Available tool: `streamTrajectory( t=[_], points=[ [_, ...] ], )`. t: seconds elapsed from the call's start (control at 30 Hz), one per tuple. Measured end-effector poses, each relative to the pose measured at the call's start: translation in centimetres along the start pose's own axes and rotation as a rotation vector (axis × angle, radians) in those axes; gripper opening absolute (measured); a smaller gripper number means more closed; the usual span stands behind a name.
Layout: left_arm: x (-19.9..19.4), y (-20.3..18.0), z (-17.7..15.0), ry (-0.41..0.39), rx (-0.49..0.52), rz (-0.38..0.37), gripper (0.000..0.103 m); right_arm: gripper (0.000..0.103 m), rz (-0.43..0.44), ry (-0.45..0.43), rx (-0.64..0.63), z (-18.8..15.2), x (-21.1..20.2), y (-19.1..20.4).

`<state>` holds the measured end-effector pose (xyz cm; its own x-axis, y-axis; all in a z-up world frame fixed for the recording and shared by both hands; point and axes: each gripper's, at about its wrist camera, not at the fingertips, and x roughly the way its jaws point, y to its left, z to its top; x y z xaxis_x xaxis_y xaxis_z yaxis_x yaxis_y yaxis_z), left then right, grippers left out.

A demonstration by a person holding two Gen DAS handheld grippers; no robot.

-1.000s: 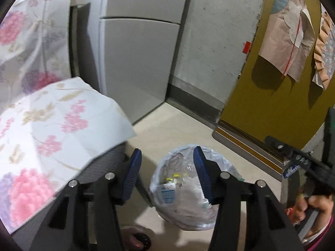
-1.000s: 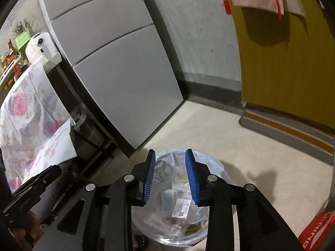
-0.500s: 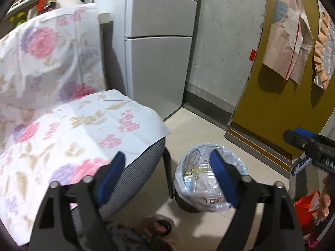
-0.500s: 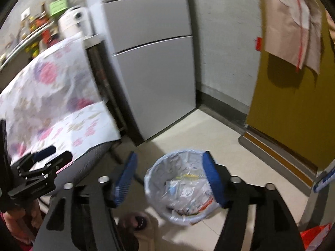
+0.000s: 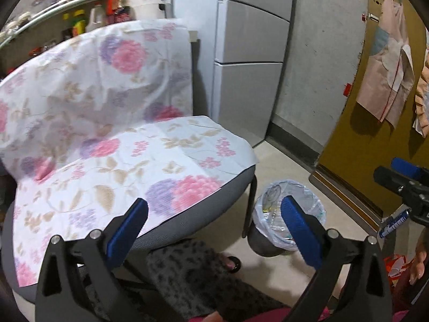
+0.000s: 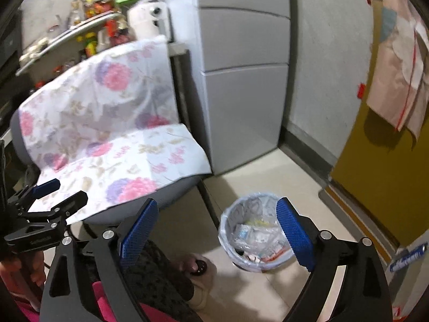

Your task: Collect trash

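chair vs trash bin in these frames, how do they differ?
The chair is grey with a floral cloth draped over its back and seat; the bin is lined with a clear plastic bag. The chair's seat holds only that cloth, while the bin holds wrappers and other trash. The chair is much the larger, and the bin sits low by its front leg. Both stand on the pale floor near the fridge.

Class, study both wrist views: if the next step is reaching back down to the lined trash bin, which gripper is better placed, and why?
Probably the right gripper: its open, empty jaws frame the trash bin almost directly ahead over bare floor. The left gripper, also open and empty, faces the chair, with the bin off to its right.
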<state>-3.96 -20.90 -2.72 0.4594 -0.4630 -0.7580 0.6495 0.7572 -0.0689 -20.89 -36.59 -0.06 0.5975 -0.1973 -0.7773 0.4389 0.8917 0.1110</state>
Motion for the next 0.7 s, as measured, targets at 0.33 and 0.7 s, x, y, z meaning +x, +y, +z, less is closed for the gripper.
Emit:
streamTrajectory(
  t=[0.33,0.7],
  points=[
    [-4.8,1.2,-0.6,-0.030,0.002,0.071,0.096,0.089,0.028,-0.071,-0.071,0.8,-3.1,1.8],
    [-5.7,2.1,-0.4,-0.049,-0.024,0.091,0.096,0.089,0.017,-0.105,-0.029,1.1,-3.7,0.9]
  ],
)
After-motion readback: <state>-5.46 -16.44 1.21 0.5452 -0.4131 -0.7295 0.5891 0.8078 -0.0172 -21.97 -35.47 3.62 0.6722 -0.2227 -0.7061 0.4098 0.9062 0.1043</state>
